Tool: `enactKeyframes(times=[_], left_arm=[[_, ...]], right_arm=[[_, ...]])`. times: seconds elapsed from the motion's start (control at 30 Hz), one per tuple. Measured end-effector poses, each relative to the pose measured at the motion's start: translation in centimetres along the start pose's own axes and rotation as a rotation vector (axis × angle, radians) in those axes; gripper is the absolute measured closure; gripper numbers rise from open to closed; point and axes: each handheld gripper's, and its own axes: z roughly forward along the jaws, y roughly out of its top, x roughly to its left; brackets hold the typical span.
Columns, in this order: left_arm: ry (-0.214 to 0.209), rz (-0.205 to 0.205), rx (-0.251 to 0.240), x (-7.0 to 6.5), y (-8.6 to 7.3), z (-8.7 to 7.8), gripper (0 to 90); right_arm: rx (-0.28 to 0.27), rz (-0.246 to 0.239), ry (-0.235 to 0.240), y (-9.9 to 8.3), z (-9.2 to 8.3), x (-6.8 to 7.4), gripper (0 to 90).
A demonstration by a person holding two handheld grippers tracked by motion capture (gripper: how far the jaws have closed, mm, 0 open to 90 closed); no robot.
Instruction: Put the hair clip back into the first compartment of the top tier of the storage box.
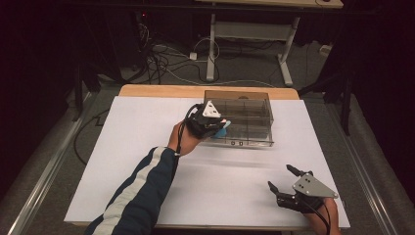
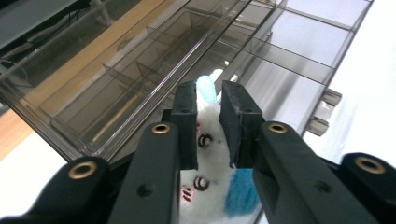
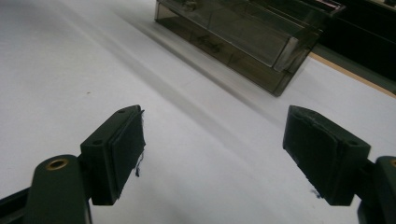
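The right tongs (image 1: 282, 177) sit nearest, low at the right of the surface (image 1: 147, 127). Their jaws stand wide apart with nothing between them, and the white sheet shows through the gap in the right gripper view (image 3: 212, 154). Ahead of them and well apart lies the box (image 3: 243, 35), a smoky clear case with dividers inside.

Farther in, the left tongs (image 1: 215, 128) are at the box's (image 1: 244, 117) near left corner, borne on a hand in a dark sleeve with a white stripe. In the left gripper view these tongs (image 2: 208, 112) are closed tight on a toy (image 2: 208, 186), a small white plush with light blue patches and dark ring marks. The pads press on it from both sides. A light blue tip pokes up past the jaw ends, and the rest of the body hangs back between the jaws toward the camera.

Just beyond the jaw tips is the box (image 2: 140, 70), its open compartments running away from the tongs in rows. The toy is held up just at its rim, clear of the surface.
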Motion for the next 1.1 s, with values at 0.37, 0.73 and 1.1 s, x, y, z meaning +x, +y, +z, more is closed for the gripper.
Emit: enactKeyframes(times=[0.37,0.73,1.1], left_arm=[[0.034,0.048,0.010,-0.4,0.2,-0.1,77.1],[0.121,0.093,-0.048,-0.9,0.6,-2.6,77.1],[0.133,0.122,-0.059,-1.3,0.3,-3.8,76.5]], right_arm=[[-0.006,-0.008,0.005,0.1,0.0,0.2,21.8],[-0.004,0.000,0.035,0.3,0.3,0.9,21.8],[0.012,-0.014,0.060,0.4,0.9,1.8,21.8]])
